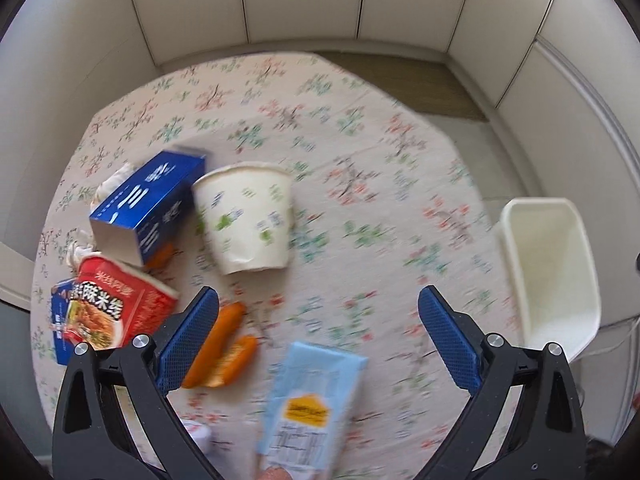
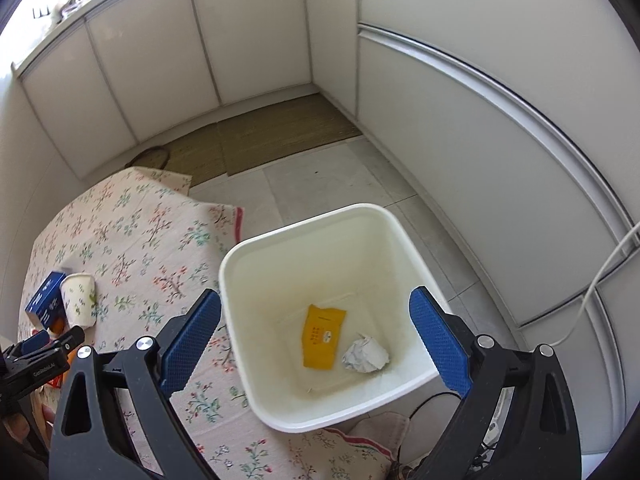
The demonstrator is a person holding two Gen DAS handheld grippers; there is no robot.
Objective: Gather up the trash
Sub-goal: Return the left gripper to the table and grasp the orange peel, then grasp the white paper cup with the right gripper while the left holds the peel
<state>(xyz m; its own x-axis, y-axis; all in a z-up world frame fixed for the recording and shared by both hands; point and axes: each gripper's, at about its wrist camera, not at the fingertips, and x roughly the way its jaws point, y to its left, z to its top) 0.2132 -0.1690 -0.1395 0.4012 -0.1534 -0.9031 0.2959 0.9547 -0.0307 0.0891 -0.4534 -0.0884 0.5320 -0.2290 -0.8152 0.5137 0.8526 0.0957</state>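
Observation:
My left gripper (image 1: 318, 300) is open and empty above the floral table (image 1: 360, 152). Below it lie a light blue packet (image 1: 308, 404) and orange peel pieces (image 1: 224, 344). A paper cup (image 1: 248, 220), a blue box (image 1: 148, 204) and a red noodle box (image 1: 116, 304) lie to its left. My right gripper (image 2: 316, 304) is open and empty over the white bin (image 2: 320, 248). A yellow packet (image 2: 322, 336) and a crumpled paper ball (image 2: 366, 356) lie in the bin. The bin also shows in the left wrist view (image 1: 548, 276).
White cabinet panels (image 2: 460, 100) surround the area. A woven mat (image 2: 280, 132) lies on the grey tiled floor. A white cable (image 2: 596, 280) runs along the right wall. The cup (image 2: 78, 300) and blue box (image 2: 44, 298) show at the left in the right wrist view.

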